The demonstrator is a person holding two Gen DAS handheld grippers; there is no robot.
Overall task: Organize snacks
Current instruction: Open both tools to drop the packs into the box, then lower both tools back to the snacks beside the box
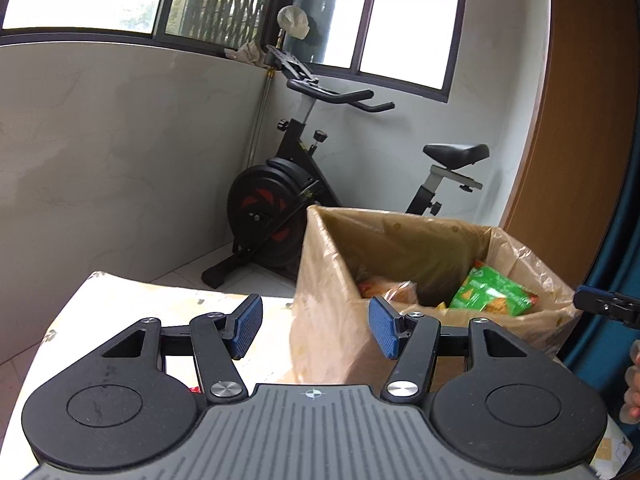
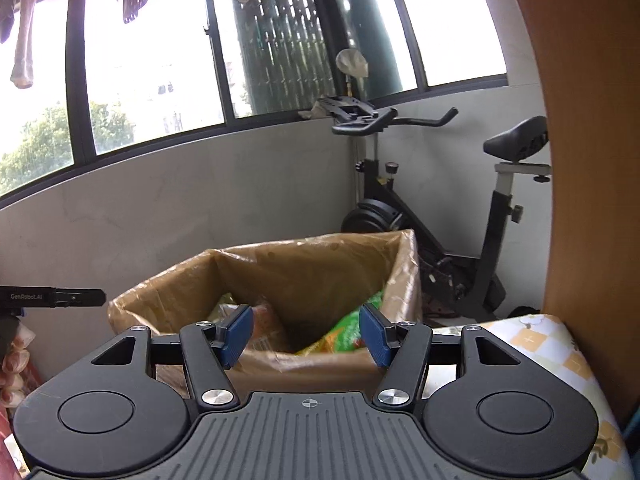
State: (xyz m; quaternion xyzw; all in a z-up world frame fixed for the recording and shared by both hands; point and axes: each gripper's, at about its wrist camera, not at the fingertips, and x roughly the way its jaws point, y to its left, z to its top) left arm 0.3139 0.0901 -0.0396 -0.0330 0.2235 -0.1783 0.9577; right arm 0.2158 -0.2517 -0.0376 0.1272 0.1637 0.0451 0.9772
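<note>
Both claws are spread open with nothing between the blue pads: the left claw (image 1: 316,322) and right claw (image 2: 306,334) both hang just in front of the plastic-lined cardboard box (image 1: 340,280) on the counter (image 1: 120,300). The green snack bag (image 1: 490,290) sits inside the box, next to an orange packet (image 2: 266,320) (kinda blurry). Exercise bike (image 1: 280,200) stands behind.
</note>
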